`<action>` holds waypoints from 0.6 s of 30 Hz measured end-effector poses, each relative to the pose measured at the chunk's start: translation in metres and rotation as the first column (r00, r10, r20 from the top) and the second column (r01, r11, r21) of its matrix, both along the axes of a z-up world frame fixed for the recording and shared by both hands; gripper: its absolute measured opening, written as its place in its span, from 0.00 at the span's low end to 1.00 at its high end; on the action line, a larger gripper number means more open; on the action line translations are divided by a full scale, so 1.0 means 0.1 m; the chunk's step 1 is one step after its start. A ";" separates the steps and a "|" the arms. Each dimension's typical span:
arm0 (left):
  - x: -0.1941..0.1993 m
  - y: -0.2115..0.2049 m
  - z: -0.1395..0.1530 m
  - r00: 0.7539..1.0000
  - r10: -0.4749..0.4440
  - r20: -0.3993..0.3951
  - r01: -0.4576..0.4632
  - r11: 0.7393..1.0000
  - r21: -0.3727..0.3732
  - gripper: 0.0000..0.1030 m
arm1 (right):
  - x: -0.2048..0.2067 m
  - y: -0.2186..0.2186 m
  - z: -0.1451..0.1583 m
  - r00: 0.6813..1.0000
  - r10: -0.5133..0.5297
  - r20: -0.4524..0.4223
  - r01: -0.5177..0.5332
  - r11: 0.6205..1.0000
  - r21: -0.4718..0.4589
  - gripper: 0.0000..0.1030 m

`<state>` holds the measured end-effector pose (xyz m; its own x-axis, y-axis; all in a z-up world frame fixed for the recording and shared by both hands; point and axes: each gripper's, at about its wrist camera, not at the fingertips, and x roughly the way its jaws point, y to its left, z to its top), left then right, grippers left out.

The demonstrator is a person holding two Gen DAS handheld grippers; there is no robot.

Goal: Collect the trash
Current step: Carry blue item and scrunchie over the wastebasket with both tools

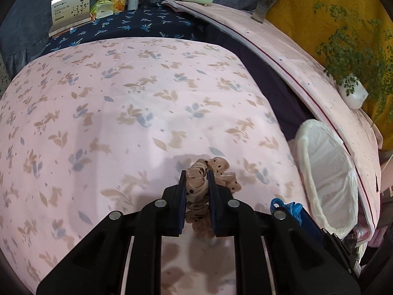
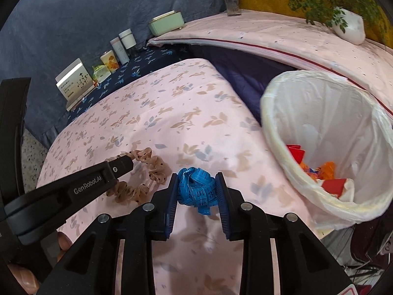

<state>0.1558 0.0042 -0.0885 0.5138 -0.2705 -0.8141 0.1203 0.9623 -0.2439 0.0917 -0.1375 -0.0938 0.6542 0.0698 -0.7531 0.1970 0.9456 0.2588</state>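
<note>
Where the pink floral cloth covers the table, two items of trash are each held in a gripper. The first is a scrunchie of sheer beige fabric with dark dots, gathered into ruffles. The left gripper pinches it between narrowly spaced blue-padded fingers; part of the ring passes between the pads, and the rest bulges out past the right finger. In the right wrist view, the scrunchie lies in a loop on the cloth, with the tip of the left gripper closed over its far edge.

The second item is a blue measuring tape, wound into a loose ball with printed numerals showing and one short end hanging down. The right gripper clamps it on both sides, fingers set only as far apart as the ball allows.

A trash bin lined with a white bag stands just beside the cloth's edge, right of the tape. Red and orange scraps lie at its bottom.
</note>
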 end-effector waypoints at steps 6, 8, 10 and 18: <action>-0.22 -0.21 0.10 1.000 -0.027 0.017 0.027 1.000 0.001 0.14 | -0.26 -0.21 0.10 0.999 -0.032 0.023 0.031 0.999 0.006 0.28; -0.28 -0.28 0.13 0.999 -0.037 0.023 0.036 0.999 0.003 0.14 | -0.32 -0.27 0.11 0.999 -0.043 0.029 0.043 0.999 0.010 0.28; -0.34 -0.34 0.16 0.999 -0.045 0.028 0.045 0.999 0.005 0.14 | -0.37 -0.34 0.13 0.998 -0.054 0.033 0.054 0.998 0.014 0.28; -0.48 -0.63 0.28 0.995 -0.085 0.049 0.085 0.996 0.010 0.14 | -0.56 -0.62 0.20 0.993 -0.103 0.054 0.101 0.994 0.029 0.28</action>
<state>0.1077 -0.0590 -0.0605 0.5284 -0.3091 -0.7907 0.2136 0.9498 -0.2286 0.0353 -0.1991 -0.0739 0.6993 0.0198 -0.7146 0.2770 0.9140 0.2964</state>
